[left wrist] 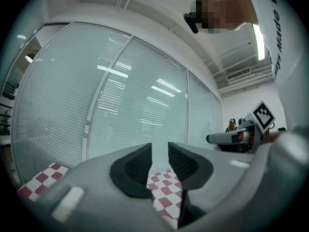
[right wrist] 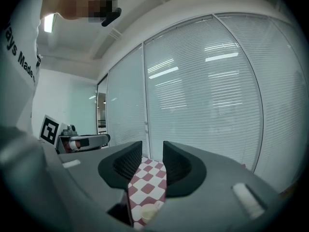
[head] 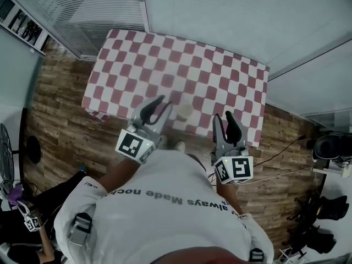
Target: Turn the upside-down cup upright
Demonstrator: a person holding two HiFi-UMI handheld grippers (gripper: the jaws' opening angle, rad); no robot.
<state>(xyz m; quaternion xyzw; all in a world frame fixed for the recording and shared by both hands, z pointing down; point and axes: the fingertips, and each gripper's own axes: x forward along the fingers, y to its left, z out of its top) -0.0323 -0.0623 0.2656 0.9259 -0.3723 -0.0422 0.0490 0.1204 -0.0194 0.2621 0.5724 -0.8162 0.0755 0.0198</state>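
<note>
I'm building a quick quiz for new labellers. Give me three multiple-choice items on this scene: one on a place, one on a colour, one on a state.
1. Where on the table is the cup?
A near the edge closest to the person; B at the far edge; C at the far left corner.
2. The table's checks are:
A blue and white; B red and white; C green and yellow.
3. What is between the right tool's jaws?
A the cup; B nothing; C a lid.

Key:
1 A: the head view shows the cup by the near edge, close to the person.
2 B: red and white squares cover the whole top.
3 B: the right gripper view shows a bare gap, with the cup down on the table beyond it.
</note>
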